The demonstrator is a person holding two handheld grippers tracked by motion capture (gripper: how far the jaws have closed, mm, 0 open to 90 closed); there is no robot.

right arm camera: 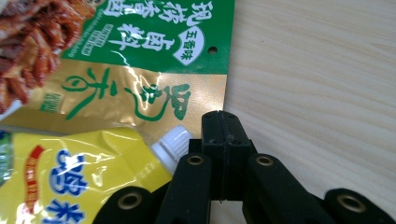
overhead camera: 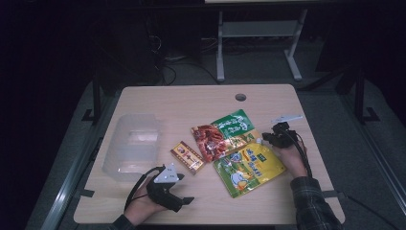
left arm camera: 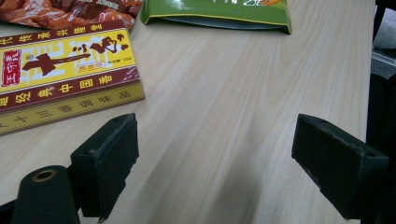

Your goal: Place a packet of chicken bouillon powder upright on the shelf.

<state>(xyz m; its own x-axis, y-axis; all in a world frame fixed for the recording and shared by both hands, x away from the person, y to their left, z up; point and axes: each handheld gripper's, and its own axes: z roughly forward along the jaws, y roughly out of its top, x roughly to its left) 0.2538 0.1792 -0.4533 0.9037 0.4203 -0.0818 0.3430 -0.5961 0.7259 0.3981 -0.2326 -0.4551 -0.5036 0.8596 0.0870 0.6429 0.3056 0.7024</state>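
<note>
My left gripper (overhead camera: 184, 195) rests near the table's front edge and points right. In the left gripper view it (left arm camera: 217, 140) stands wide open over bare wood, with a yellow and red box (left arm camera: 65, 70) just ahead to the left. My right gripper (overhead camera: 263, 140) lies at the right of a pile of packets. Seen from its own camera, the right gripper (right arm camera: 223, 122) is shut with nothing visible between its pads. Its tip sits at the corner of a green and gold packet (right arm camera: 140, 56), beside the white cap (right arm camera: 172, 142) of a yellow spout pouch (right arm camera: 70, 177).
A clear plastic container (overhead camera: 129, 143) stands at the table's left. The box (overhead camera: 187, 156), a red snack packet (overhead camera: 210, 141), the green packet (overhead camera: 233, 124) and the yellow-green pouch (overhead camera: 249, 167) lie mid-table. A cable hole (overhead camera: 241, 97) is near the far edge.
</note>
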